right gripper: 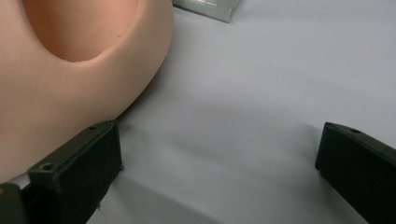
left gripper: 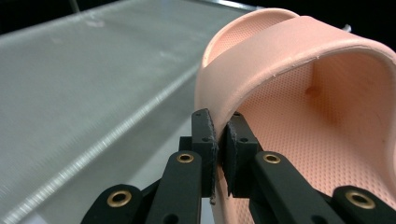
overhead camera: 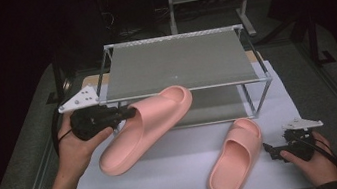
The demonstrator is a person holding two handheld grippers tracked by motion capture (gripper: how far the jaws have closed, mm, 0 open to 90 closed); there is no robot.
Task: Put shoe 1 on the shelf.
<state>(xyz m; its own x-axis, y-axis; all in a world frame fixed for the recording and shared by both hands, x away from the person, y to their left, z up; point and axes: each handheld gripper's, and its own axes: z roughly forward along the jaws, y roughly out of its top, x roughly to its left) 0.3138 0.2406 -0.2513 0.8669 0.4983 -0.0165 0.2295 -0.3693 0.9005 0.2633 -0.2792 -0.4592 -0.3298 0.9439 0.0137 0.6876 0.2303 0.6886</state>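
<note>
Two pink slide sandals are in play. One pink sandal (overhead camera: 143, 127) hangs tilted in the air at the left, in front of the metal rack (overhead camera: 177, 63), toe toward the rack. My left gripper (overhead camera: 129, 113) is shut on the edge of its strap (left gripper: 261, 70), pads pinching the rim in the left gripper view. The other pink sandal (overhead camera: 236, 157) lies flat on the white mat at the right. My right gripper (overhead camera: 269, 150) rests on the mat just right of it, jaws wide open with bare mat between them; its left pad (right gripper: 79, 163) sits beside that sandal's side (right gripper: 70, 79).
The two-tier metal rack has a grey mesh top shelf (left gripper: 93, 70) and a lower shelf under it. A white mat (overhead camera: 177, 169) covers the table. Dark floor and shelving legs lie beyond the table's far edge.
</note>
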